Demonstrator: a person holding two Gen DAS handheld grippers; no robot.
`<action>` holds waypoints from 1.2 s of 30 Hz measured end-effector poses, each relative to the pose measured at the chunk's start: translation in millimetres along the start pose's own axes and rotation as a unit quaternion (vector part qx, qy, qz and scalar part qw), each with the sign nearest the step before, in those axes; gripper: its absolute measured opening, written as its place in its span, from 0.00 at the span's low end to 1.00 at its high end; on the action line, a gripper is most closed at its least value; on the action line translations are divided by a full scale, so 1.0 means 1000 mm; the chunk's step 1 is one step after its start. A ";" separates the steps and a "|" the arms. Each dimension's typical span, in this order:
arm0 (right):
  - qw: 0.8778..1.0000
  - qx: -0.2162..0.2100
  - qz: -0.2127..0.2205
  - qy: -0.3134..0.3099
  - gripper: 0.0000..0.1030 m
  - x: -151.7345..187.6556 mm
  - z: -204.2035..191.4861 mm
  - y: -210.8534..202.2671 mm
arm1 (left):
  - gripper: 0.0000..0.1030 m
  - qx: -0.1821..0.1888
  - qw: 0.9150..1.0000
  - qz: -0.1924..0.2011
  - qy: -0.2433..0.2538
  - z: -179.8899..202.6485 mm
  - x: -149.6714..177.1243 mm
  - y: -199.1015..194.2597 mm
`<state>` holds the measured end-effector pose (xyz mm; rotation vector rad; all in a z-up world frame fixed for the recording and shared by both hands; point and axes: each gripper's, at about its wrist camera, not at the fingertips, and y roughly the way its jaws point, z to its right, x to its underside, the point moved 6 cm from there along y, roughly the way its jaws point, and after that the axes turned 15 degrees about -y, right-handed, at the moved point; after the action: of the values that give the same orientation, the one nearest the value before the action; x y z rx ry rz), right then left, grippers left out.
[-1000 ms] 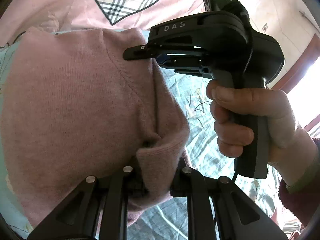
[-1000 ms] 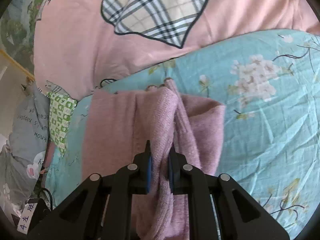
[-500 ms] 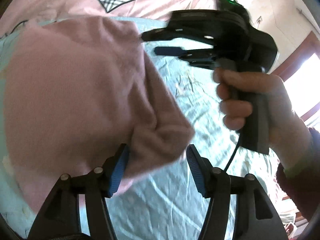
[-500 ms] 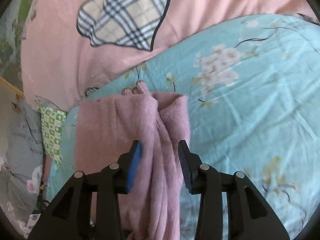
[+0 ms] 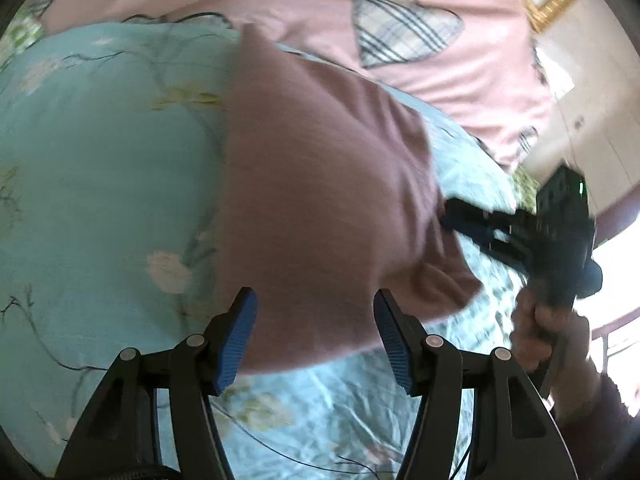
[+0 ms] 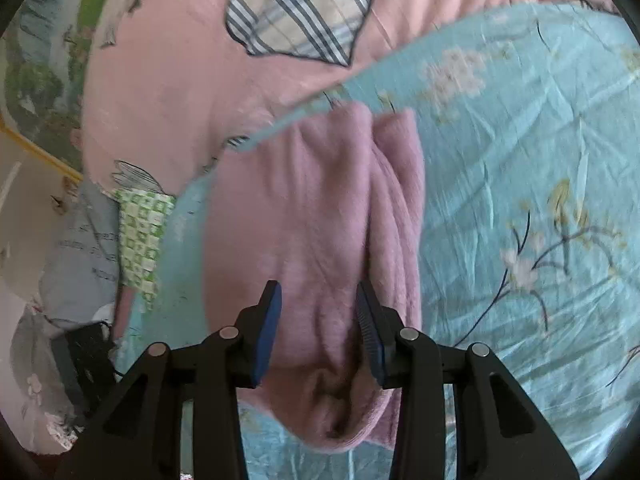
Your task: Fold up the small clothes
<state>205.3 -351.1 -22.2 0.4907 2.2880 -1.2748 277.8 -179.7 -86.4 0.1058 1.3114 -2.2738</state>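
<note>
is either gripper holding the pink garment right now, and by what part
Nothing is held. The left gripper and right gripper are both open, and the pink garment lies folded on the blue sheet.

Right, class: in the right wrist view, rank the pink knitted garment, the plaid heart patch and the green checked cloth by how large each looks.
1. Pink knitted garment, clearly largest, though it lies nearest the camera.
2. Plaid heart patch.
3. Green checked cloth, smallest; it is partly hidden, so its true size is unsure.
</note>
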 end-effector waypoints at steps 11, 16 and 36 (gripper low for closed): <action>0.999 -0.033 0.004 0.030 0.07 0.002 -0.001 0.008 | 0.63 -0.003 0.999 0.002 -0.044 -0.017 -0.046 0.032; 0.997 -0.030 0.057 0.042 0.06 0.003 0.005 -0.035 | 0.63 -0.011 0.999 -0.010 -0.031 -0.010 -0.047 0.047; 0.996 0.082 0.027 0.007 0.46 0.004 0.037 -0.008 | 0.68 -0.009 0.999 -0.034 -0.024 -0.008 -0.065 0.074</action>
<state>206.2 -386.4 -35.4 0.6155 2.1760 -1.4422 367.4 -178.0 -128.7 0.0008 1.3294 -2.3050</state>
